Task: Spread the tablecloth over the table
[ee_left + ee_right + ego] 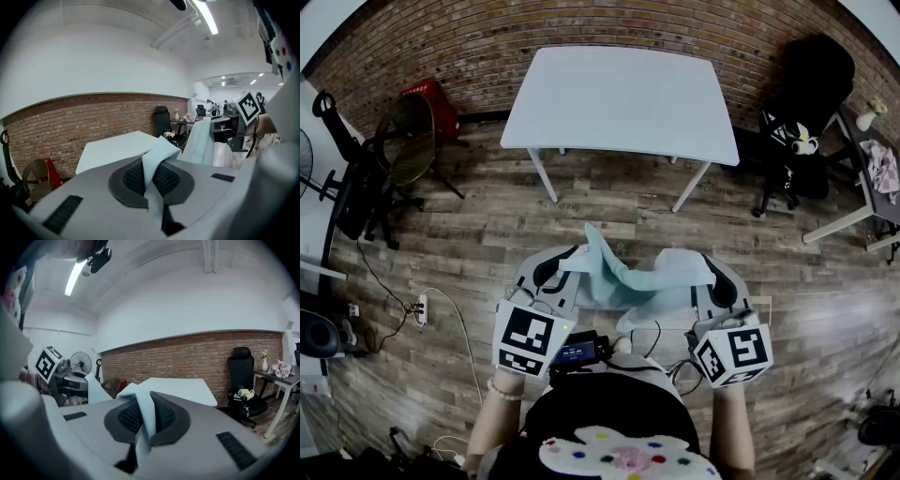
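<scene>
- The left gripper is clamped hard on a corner of the pale blue tablecloth. The fabric is pinched between its dark pads and pokes up past them.
- The right gripper is closed the same way on another corner of that cloth, with a fold standing out of the jaws.
- In the head view the cloth sags bunched between the two grippers, close to the person at 6 o'clock. The white table stands well apart at 12 o'clock, its top bare.
- The step in hand looks like carrying the cloth to the table and opening it.
- Draw the grippers apart toward 9 and 3 o'clock so the held edge goes taut, and keep both pinches firm.
- The cloth's lower part is hidden and may hang low, so hold it high off the wooden floor.
- Pass clear of the black office chair at 2 o'clock.
</scene>
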Available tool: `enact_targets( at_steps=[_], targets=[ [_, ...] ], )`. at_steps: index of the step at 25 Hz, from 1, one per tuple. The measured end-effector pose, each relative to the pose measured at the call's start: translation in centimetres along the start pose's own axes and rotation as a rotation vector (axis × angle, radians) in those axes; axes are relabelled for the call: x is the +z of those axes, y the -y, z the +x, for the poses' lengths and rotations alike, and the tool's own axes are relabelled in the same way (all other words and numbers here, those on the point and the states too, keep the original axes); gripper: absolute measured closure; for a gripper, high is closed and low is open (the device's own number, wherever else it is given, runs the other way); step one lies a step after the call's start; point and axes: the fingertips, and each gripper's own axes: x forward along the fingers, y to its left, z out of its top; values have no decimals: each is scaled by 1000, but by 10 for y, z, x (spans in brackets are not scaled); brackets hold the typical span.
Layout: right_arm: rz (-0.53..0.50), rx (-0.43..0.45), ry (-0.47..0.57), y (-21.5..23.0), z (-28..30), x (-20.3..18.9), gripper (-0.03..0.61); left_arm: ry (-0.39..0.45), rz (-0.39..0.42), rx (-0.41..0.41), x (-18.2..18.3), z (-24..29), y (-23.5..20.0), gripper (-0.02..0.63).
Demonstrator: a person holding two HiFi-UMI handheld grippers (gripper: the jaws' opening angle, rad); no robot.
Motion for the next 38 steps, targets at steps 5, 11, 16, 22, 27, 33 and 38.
enact_targets(
  at_steps=[5, 11, 16, 22, 27, 33, 38],
  targets=[
    [4, -14, 2, 3, -5, -1, 548, -1, 4, -3, 0, -1, 2, 600],
    [15, -26, 5, 7, -10, -3, 548, 0, 7, -6, -1, 0, 7, 600],
    [43, -50, 11, 18, -7, -2, 546, 4, 12, -5, 3, 6, 6, 600],
    [57, -52, 42, 28, 5, 16, 546, 37, 18, 19, 20, 16, -3, 600],
    [64, -17, 105, 39, 12, 42, 546, 71, 14, 57, 44, 22, -7, 599],
    [83, 31, 180, 43, 11, 72, 548, 122, 23, 109, 69, 15, -7, 599],
    [87, 30, 217, 55, 22, 85, 548, 153, 24, 130, 78, 23, -16, 598]
  ],
)
